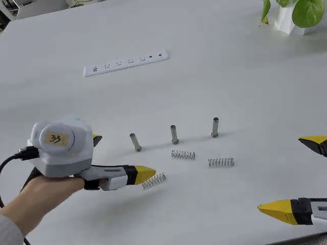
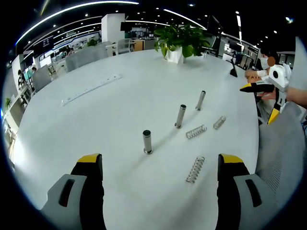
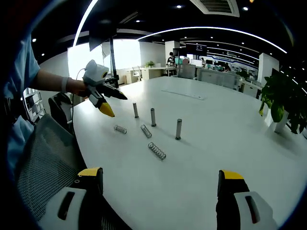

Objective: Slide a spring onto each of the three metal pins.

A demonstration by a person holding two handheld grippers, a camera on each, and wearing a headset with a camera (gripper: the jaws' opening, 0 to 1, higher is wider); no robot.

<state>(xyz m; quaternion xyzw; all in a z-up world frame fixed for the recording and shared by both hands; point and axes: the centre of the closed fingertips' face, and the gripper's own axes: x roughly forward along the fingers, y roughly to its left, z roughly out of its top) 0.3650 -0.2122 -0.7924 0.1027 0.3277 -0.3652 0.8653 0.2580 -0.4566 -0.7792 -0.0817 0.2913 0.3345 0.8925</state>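
Left tongs (image 2: pixel 160 160): jaws wide apart, nothing in them. Right tongs (image 3: pixel 160 173): also wide apart and empty, off at the right side of the table (image 1: pixel 230 76), well apart from the work.

Three pins stand upright in a row: left pin (image 1: pixel 135 142), middle pin (image 1: pixel 174 134), right pin (image 1: pixel 215 127). All are bare. Three springs lie flat in front of them. The near spring (image 1: pixel 154 180) is closest to me, the middle spring (image 1: pixel 183 154) lies just in front of the middle pin, and the right spring (image 1: pixel 221 162) lies in front of the right pin.

Step, as I judge it: the very start, reaching for the first spring. In the head view one yellow tip of my left tongs sits just beside the near spring's end; I cannot tell whether they touch. In the left gripper view that spring lies between the jaws, nearer the right-hand one.

Next move calls for:
- Centre the jaws across the coil.
- Close lightly at mid-length so it neither squashes nor rolls off.
- Lift it and stand it up.
- Line its open end over the left pin, the nearest.
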